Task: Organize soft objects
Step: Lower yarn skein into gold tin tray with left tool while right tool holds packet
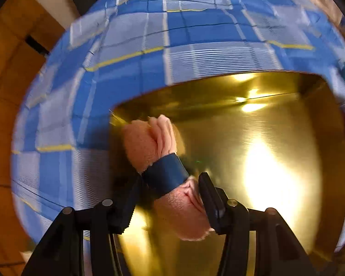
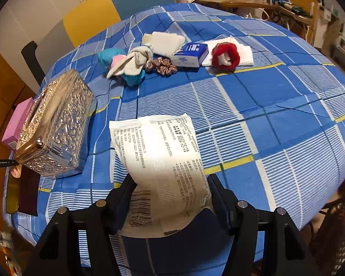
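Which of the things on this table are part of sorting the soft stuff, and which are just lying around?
Part of the job:
pink rolled towel between the left tongs
gold tray
white soft pack in the right tongs
socks
scrunchie
red wristband
white cloths

Just lying about:
embossed box
pink carton
checked tablecloth

Pink rolled towel [image 1: 163, 174] over gold tray [image 1: 276, 138]
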Demonstrator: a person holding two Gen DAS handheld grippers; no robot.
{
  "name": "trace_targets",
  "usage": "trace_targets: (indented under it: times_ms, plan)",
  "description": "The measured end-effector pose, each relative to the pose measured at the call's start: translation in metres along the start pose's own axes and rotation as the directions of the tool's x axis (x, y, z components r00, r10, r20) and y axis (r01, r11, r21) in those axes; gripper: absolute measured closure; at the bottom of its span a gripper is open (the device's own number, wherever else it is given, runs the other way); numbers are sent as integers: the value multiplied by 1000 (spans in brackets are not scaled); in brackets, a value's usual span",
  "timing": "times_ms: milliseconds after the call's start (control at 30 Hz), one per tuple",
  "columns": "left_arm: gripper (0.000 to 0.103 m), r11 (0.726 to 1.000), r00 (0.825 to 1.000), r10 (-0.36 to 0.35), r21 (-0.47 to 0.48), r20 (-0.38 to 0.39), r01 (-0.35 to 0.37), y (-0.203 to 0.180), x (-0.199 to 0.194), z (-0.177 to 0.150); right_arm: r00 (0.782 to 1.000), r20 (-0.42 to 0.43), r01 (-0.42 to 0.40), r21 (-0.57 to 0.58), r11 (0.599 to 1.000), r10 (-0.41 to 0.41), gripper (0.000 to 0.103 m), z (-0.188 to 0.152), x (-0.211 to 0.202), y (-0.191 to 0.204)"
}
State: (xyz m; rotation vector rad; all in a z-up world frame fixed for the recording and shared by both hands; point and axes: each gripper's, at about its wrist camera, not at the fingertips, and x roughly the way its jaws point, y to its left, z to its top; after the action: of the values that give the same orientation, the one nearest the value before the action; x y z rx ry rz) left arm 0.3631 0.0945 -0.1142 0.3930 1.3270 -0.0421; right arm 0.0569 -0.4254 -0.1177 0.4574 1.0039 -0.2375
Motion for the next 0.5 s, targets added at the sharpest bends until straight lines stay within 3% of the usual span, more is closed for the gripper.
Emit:
trace_targets:
  times_ms: [100, 233, 300, 433, 500]
  plan:
    - [48, 1000, 1000, 30, -7, 9, -30, 6, -5, 2, 1000, 7, 3, 14, 1000, -4, 39, -1, -5, -1]
    - [48, 992, 996, -48, -117, 70, 56, 23, -24, -5, 1000, 22, -2, 31, 1000, 2, 39, -1, -10, -1]
    - [48, 978, 988, -67, -186, 140, 93, 30, -39, -12, 999, 35, -12, 45, 999, 10, 39, 0, -13, 0]
    - [48, 919, 943, -170, -300, 285, 256, 39, -60, -36, 997, 76, -29, 68, 997, 24, 39, 4, -25, 4]
    - [48, 878, 908, -235, -327, 346, 351, 33, -71, -57, 994, 104, -37, 72, 997, 29, 39, 7, -32, 9]
